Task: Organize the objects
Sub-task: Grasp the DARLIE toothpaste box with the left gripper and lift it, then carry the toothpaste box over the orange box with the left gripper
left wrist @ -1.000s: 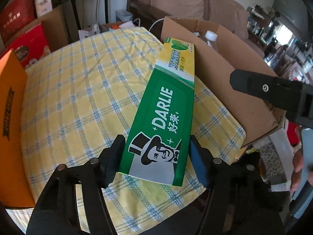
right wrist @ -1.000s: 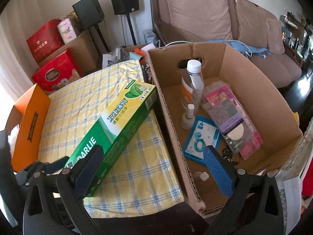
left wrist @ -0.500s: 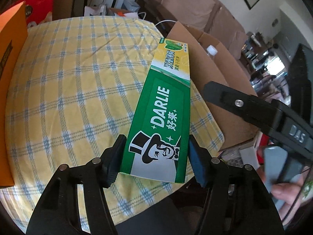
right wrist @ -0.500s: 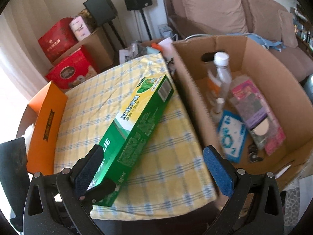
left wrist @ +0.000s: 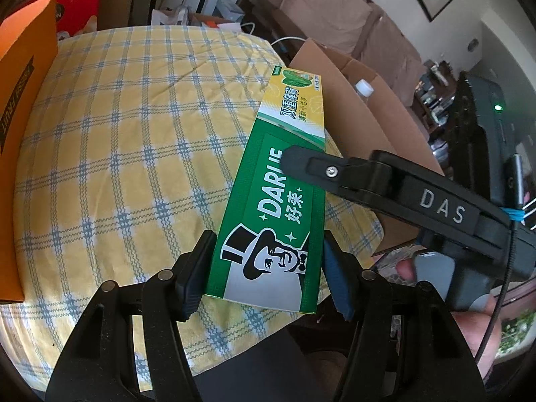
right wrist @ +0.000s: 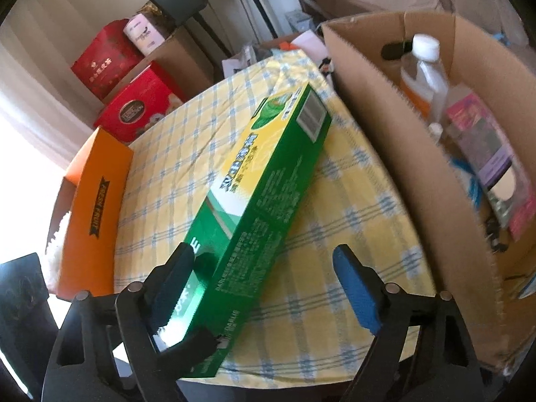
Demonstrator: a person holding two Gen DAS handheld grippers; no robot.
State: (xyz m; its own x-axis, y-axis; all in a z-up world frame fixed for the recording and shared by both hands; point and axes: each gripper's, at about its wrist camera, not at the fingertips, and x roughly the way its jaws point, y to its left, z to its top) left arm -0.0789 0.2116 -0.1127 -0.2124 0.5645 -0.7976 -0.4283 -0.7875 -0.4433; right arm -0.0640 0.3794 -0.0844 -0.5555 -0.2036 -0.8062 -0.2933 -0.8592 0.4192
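An orange box (left wrist: pixel 23 127) was seen at the left edge of the table (left wrist: pixel 134 140), which was covered in yellow checked cloth. Behind it, at the far left, red boxes (right wrist: pixel 134 104) were stacked on the floor.

Near the middle, a long green toothpaste box (left wrist: pixel 278 207) was held just above the cloth, its near end toward the table's near edge and its yellow far end pointing toward the carton (right wrist: pixel 402 154) on the right. The near end of the toothpaste box was clamped by the left gripper (left wrist: pixel 266 271), one pad pressed against each long side.

The right gripper (right wrist: pixel 264 288) was seen with its jaws spread wide. Its left finger (right wrist: pixel 174 284) lay over the top face of the toothpaste box, while its blue-padded right finger (right wrist: pixel 356 296) hung over the cloth, well clear of the box. In the left wrist view, one finger of the right gripper crossed over the box's printed face from the right.

On the right, the open carton stood just beside the table. Inside it a white-capped bottle (right wrist: pixel 425 63) stood upright near the far wall, and a pink and purple packet (right wrist: pixel 485 154) lay flat next to it.
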